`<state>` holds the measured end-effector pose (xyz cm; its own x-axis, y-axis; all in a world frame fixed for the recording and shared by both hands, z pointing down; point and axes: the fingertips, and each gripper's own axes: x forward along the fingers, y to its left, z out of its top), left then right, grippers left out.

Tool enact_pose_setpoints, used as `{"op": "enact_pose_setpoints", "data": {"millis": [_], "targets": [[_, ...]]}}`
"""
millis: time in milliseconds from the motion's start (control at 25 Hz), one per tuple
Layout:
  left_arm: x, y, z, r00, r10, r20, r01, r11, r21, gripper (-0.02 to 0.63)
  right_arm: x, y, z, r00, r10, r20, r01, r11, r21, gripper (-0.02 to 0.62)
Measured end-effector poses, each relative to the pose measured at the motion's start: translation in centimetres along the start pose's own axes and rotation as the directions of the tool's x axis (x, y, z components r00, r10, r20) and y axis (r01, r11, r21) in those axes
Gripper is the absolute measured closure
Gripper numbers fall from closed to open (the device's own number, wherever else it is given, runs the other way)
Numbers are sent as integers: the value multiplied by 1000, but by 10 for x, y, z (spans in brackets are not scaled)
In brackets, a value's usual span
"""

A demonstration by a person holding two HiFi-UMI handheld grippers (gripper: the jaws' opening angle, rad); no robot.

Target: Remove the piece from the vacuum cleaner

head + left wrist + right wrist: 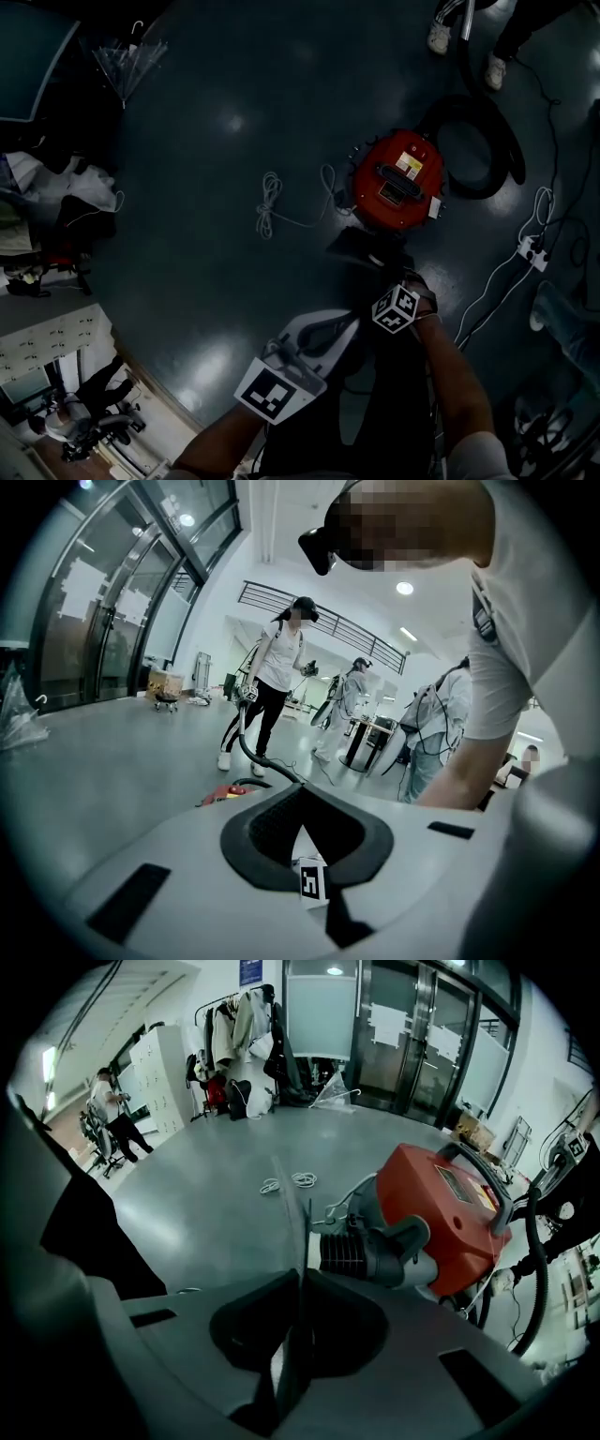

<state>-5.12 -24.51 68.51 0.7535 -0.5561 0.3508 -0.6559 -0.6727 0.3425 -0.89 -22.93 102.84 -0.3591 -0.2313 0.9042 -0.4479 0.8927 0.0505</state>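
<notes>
The red vacuum cleaner (398, 178) sits on the dark floor with its black hose (487, 141) looped behind it. In the right gripper view its red body (450, 1208) and grey ribbed hose socket (375, 1255) lie just beyond the jaws. My right gripper (375, 258) points steeply down in front of the cleaner. It is shut on a thin dark flat piece (356, 244), seen edge-on between the pads (305, 1232). My left gripper (354, 323) is held lower and nearer me, its jaws together at the tips (300, 789) with nothing in them.
A coiled white cable (270, 206) lies left of the cleaner and a power strip (532, 251) with a cord lies to its right. A bystander's shoes (439, 37) stand at the top right. A clear umbrella (131, 61) and clothes are at the far left. Other people (277, 682) stand further off.
</notes>
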Motion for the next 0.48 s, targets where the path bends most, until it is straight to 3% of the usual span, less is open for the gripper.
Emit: {"op": "enact_pose_setpoints", "data": {"millis": [320, 480], "targets": [[-19, 0, -4, 1000, 8, -3, -8, 1000, -27, 600, -2, 2, 3, 996, 94, 8, -94, 990, 109, 558], [-25, 0, -7, 1000, 4, -7, -4, 1000, -19, 600, -2, 32, 7, 983, 182, 11, -182, 983, 11, 558]]}}
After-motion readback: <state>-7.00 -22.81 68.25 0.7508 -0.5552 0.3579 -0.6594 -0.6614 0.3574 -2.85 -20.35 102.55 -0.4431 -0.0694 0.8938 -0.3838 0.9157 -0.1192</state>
